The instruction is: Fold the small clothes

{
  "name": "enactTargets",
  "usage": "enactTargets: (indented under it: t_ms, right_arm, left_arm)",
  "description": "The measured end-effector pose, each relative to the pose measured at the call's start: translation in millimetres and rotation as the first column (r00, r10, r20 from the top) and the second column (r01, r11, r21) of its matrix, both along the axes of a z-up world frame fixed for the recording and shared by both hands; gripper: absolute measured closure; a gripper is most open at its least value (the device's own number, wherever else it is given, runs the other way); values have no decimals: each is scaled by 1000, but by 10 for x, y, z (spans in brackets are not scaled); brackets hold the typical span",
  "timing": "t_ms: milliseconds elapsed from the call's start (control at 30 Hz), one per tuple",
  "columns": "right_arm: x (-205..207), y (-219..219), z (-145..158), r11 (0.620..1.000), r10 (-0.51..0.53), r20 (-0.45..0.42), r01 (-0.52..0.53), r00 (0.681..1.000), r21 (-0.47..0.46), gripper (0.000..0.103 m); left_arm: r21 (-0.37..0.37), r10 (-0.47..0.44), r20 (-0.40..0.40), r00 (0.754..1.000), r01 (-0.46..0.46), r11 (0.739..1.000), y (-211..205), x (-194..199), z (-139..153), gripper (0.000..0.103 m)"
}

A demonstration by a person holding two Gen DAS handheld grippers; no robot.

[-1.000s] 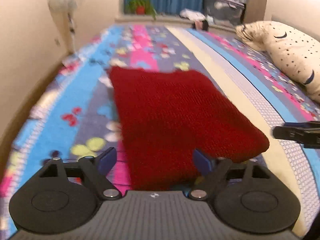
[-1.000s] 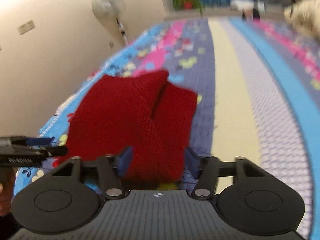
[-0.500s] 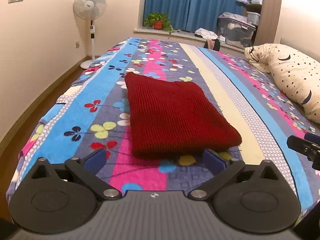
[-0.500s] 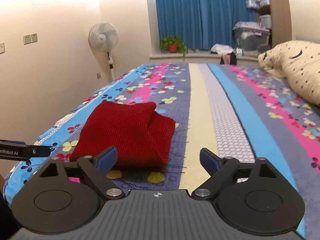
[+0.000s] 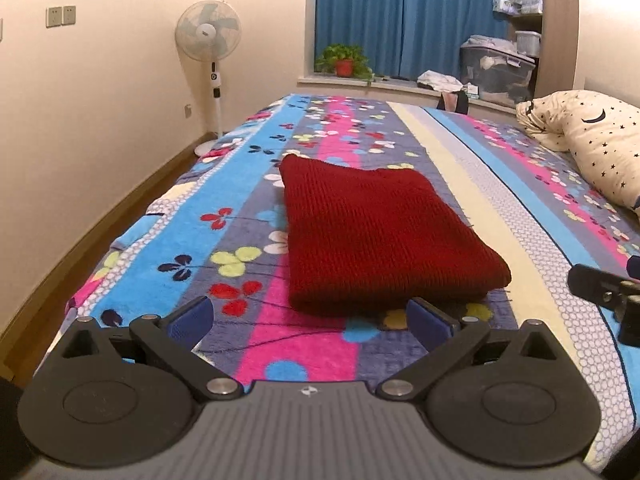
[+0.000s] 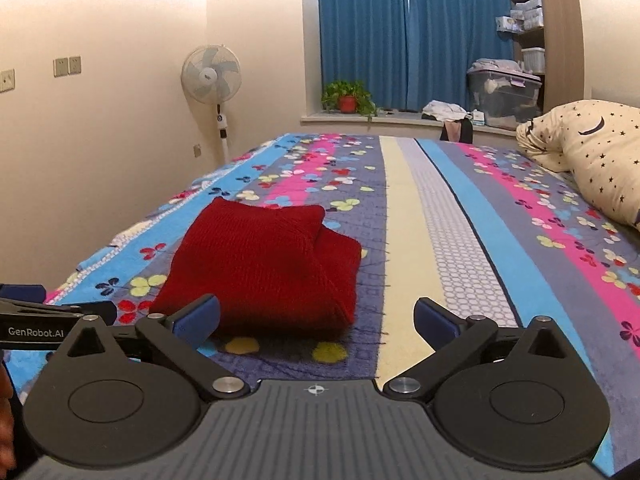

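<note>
Folded red sweater point(image 5: 384, 236) hides its sleeves; both grippers' fingers point(image 6: 196, 316) spread, empty.

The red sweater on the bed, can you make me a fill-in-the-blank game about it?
1. The folded sweater is ____ in color.
2. Both the left gripper and right gripper are ____.
3. The sweater lies on the ____.
4. The curtains are ____.

Missing words: red; open; bed; blue

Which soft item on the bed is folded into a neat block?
The red knit garment on the bed just beyond both open claws; the star-print pillow lies lumpy at the right edge.
</note>
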State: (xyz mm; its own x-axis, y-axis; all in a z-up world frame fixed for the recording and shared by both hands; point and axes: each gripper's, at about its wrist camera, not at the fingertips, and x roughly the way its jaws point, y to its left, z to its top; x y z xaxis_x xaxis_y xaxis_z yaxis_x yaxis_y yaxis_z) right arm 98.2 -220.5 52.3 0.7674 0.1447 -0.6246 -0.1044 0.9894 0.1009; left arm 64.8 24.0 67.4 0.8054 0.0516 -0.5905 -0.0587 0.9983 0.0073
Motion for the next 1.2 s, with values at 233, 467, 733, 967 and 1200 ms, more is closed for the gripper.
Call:
enactTargets:
  t_ms: [233, 467, 733, 967, 1200]
  right_arm:
    - [54, 8, -40, 999, -36, -58, 38, 998, 31, 1]
    - [54, -51, -37, 998, -54, -52, 56, 997, 40, 1]
    - [58, -54, -56, 997, -50, -60, 54, 997, 53, 1]
    - [44, -48, -53, 998, -36, -51, 38, 998, 47, 1]
    - [43, -49, -55, 998, -36, -51, 38, 998, 49, 1]
  left_arm:
    - [-45, 11, -24, 1000, -12, 999, 50, 30, -20, 0]
    - [-27, 22, -24, 999, -23, 999, 56, 36, -23, 0]
    - [-35, 30, -43, 999, -32, 999, 77, 49, -27, 0]
    - [-44, 30, -47, 998, -32, 998, 89, 53, -24, 0]
    - [-41, 34, -51, 998, -36, 999, 94, 60, -27, 0]
